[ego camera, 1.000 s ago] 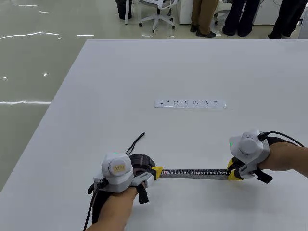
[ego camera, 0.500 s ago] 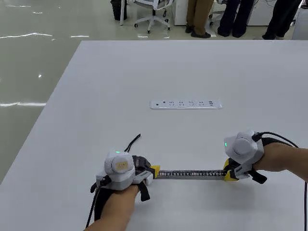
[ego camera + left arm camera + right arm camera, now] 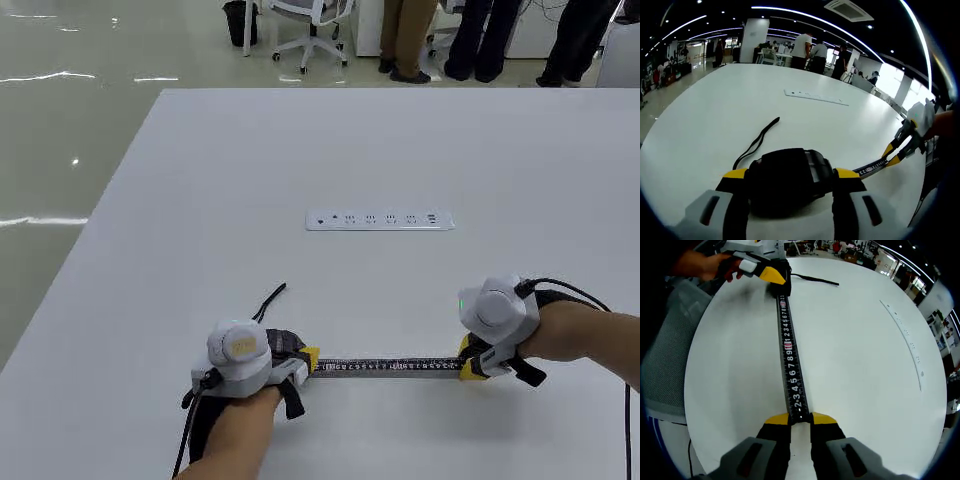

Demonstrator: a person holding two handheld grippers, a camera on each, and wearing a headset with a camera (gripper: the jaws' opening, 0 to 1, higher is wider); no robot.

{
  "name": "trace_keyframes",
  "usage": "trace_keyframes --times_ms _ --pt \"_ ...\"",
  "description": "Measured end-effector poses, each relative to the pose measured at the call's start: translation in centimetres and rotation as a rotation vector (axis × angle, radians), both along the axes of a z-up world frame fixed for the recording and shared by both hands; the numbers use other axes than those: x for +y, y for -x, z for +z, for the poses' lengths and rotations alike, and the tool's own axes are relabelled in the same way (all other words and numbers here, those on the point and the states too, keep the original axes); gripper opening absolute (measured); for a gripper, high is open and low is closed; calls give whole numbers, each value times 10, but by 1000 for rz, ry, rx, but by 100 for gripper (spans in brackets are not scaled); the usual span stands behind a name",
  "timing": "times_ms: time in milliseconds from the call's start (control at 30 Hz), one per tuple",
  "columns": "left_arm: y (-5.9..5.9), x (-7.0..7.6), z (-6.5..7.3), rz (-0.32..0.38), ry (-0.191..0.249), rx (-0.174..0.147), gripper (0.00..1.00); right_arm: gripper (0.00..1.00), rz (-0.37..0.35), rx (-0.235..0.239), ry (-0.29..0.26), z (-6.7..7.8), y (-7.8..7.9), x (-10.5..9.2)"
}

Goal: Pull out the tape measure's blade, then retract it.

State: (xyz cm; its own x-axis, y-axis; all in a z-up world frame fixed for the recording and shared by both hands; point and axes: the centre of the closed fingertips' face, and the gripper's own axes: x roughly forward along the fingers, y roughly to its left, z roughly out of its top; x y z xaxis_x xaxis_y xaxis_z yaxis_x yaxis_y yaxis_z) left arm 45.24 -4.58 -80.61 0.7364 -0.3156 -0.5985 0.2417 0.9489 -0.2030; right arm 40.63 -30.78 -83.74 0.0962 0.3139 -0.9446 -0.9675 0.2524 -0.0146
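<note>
The black tape measure [image 3: 790,187] rests on the white table [image 3: 300,150], and my left gripper [image 3: 790,175] is shut on its case. In the head view the case [image 3: 283,345] sits at the left gripper [image 3: 300,358]. The blade [image 3: 390,368] lies pulled out flat to the right, numbers up. My right gripper [image 3: 800,417] is shut on the blade's tip, near the 2 mark of the blade [image 3: 787,345]. The right gripper [image 3: 468,366] stands at the blade's right end. A black wrist strap [image 3: 268,300] trails from the case.
A white power strip [image 3: 380,219] lies flat in the middle of the table, beyond the blade. Past the table's far edge stand an office chair [image 3: 310,20] and several people [image 3: 405,35]. Shiny floor [image 3: 60,150] lies off the left edge.
The head view has shifted a little. Both grippers keep their hold, and the pulled-out blade between them looks about the same length.
</note>
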Motion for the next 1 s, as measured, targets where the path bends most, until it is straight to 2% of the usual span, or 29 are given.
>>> trace_keyframes --times_ms 200,600,1000 --pt "1 -1 -1 -32 -34 -8 63 14 -6 1 -5 0 0 0" --pt "1 1 -1 -35 -37 -3 62 14 -5 -1 -5 1 1 1" --pt "1 1 -3 -50 -63 10 60 13 -14 -13 -5 1 1 1"
